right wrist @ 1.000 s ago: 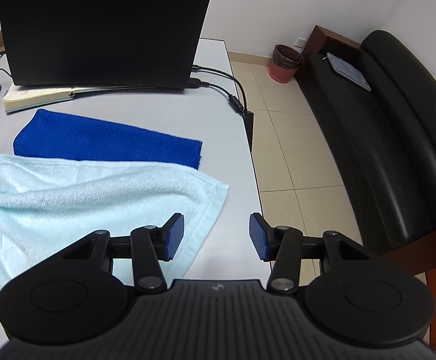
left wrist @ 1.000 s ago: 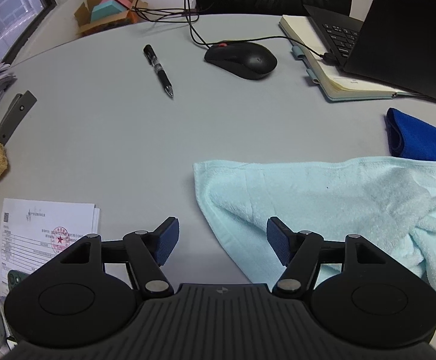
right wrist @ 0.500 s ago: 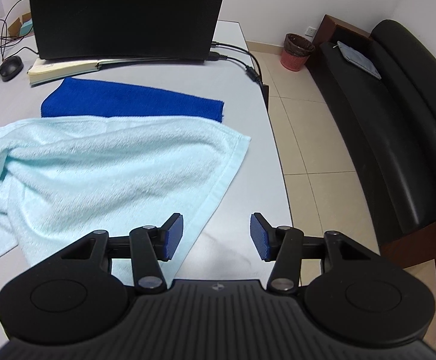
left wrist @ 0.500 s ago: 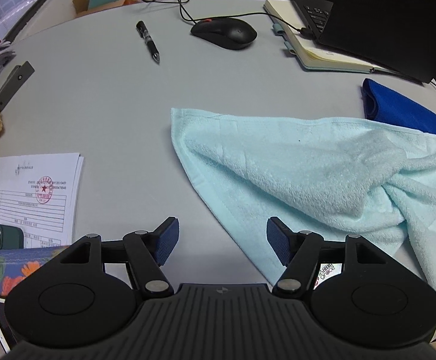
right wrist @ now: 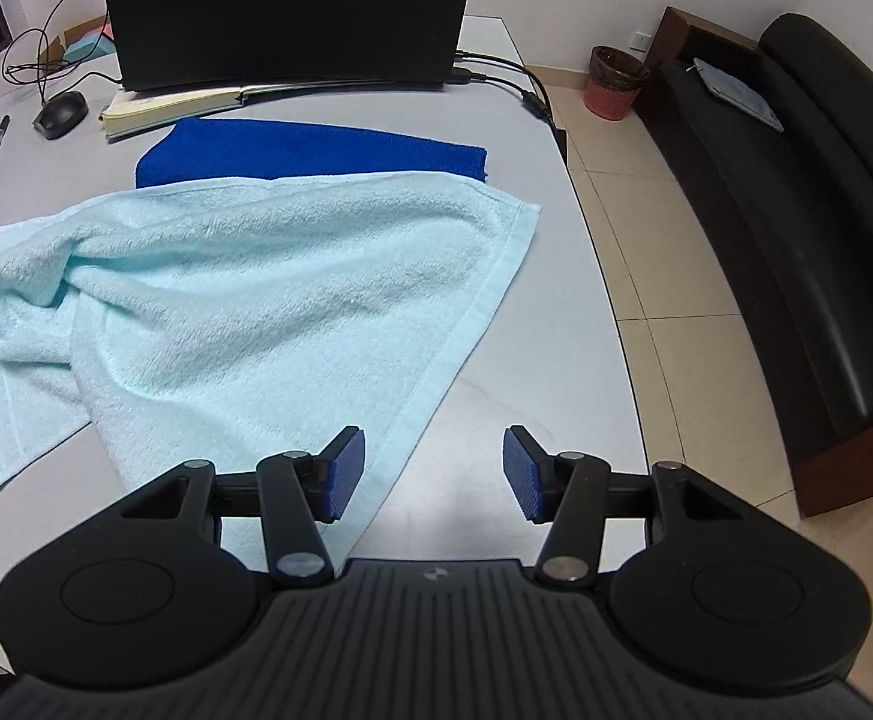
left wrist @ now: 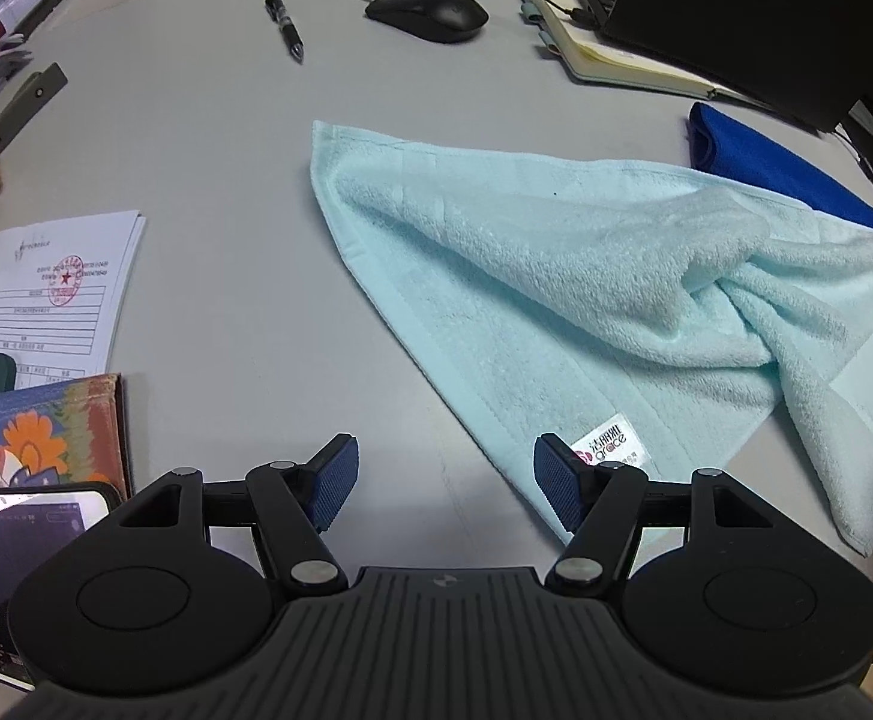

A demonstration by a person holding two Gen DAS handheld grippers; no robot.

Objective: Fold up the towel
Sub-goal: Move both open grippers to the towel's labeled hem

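The light blue towel [left wrist: 586, 276] lies rumpled on the grey desk [left wrist: 196, 180], spread loosely with a thick twisted fold running across its middle and a white label [left wrist: 607, 447] sewn near one hem.

The left gripper [left wrist: 445, 483] hangs over the desk with its jaws released and nothing between them. The gap between the blue pads looks down on bare desk; the towel's near corner with the label sits just at the inner side of the right-hand pad [left wrist: 556, 489], and the hem runs away from there toward the far left corner of the cloth.

The right gripper [right wrist: 433, 474] is also spread wide and holds nothing. Seen from its camera, the towel [right wrist: 268, 300] lies mostly to the left of the jaws; the hemmed edge slants down from the far right corner and passes under the left-hand pad [right wrist: 343, 477], while the gap itself shows bare desk near the desk's edge.

Beyond the towel a folded dark blue cloth [right wrist: 310, 147] lies flat, its near edge covered by the towel. Behind it stand a black laptop [right wrist: 292, 6] on an open notebook [right wrist: 166, 105], with a mouse [left wrist: 427, 12] and a pen [left wrist: 283, 27] further off. Papers [left wrist: 46, 288] lie to the left of the left gripper.
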